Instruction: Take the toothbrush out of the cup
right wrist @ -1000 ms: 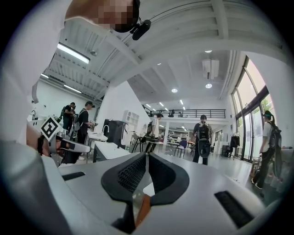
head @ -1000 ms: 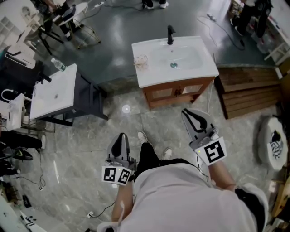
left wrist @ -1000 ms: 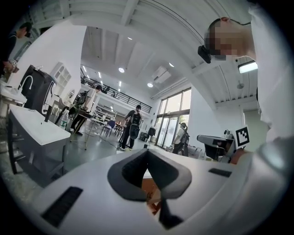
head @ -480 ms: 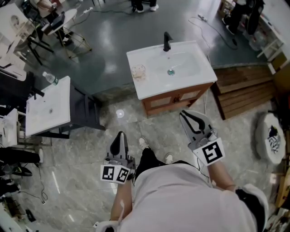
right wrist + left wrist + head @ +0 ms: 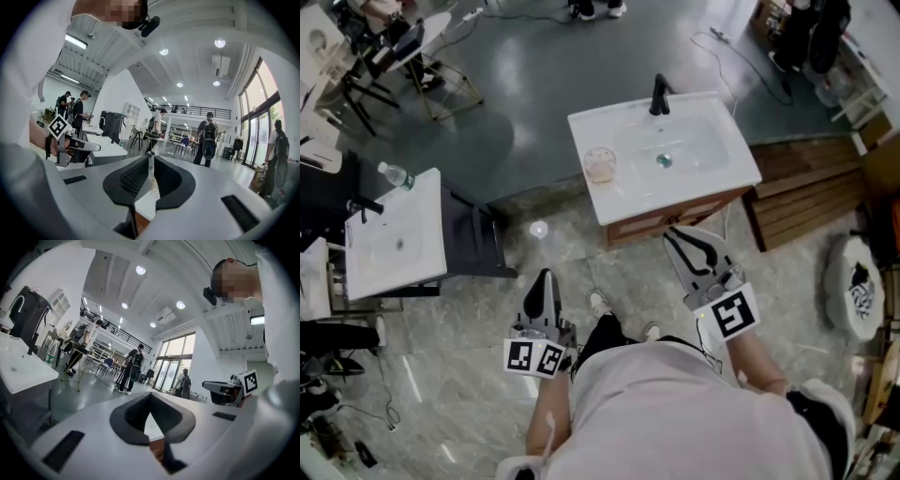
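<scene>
Left tongs (image 5: 546, 277) and right tongs (image 5: 679, 241) both pinched shut, empty, held level at waist: likely approach posture, nothing within reach. Cup (image 5: 600, 164) ahead of both, well apart, on sink (image 5: 733, 165) edge. Toothbrush presumably inside cup, too small to see.

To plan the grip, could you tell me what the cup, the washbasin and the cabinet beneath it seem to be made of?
Cup: see-through, faintly tinted, so glass or clear plastic. Washbasin: smooth glossy white with reflections, probably ceramic. Cabinet: brown, matte front, wood or wood veneer.
</scene>
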Tool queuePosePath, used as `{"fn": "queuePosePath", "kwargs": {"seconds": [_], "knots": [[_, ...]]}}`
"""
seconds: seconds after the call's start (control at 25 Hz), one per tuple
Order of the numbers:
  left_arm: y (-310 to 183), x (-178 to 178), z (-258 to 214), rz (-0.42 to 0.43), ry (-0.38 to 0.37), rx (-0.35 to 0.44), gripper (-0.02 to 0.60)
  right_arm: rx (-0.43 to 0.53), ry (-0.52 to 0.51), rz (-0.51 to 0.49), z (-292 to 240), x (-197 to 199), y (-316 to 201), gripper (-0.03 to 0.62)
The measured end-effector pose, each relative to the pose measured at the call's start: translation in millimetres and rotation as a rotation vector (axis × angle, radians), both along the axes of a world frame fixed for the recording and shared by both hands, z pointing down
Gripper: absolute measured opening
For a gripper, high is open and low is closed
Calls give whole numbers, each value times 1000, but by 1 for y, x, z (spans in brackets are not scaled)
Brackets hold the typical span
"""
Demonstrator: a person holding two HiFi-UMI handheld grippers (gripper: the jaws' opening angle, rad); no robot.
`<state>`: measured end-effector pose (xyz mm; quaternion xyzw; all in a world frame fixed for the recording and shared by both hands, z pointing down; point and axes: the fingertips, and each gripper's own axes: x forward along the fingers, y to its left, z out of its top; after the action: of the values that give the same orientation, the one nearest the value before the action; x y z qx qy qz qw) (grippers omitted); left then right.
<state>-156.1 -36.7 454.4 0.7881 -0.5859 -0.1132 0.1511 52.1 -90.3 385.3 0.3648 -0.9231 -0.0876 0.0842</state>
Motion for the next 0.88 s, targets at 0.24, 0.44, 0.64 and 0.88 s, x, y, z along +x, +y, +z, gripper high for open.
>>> {"fn": "queuePosePath", "kwargs": {"seconds": [0.24,0.44,0.64,0.88], "knots": [[-40,-25,5,17,25,-2,2,-11,24,6,1,-31,-35,46],[-65,-42,10,44,41,-6,2,-4,40,23,2,-52,-55,46],[-84,-55,12,74,56,-9,2,-8,76,37,5,-66,-67,46],[-96,-69,18,90,69,-23,2,-13,144,52,11,-76,-74,47]]}}
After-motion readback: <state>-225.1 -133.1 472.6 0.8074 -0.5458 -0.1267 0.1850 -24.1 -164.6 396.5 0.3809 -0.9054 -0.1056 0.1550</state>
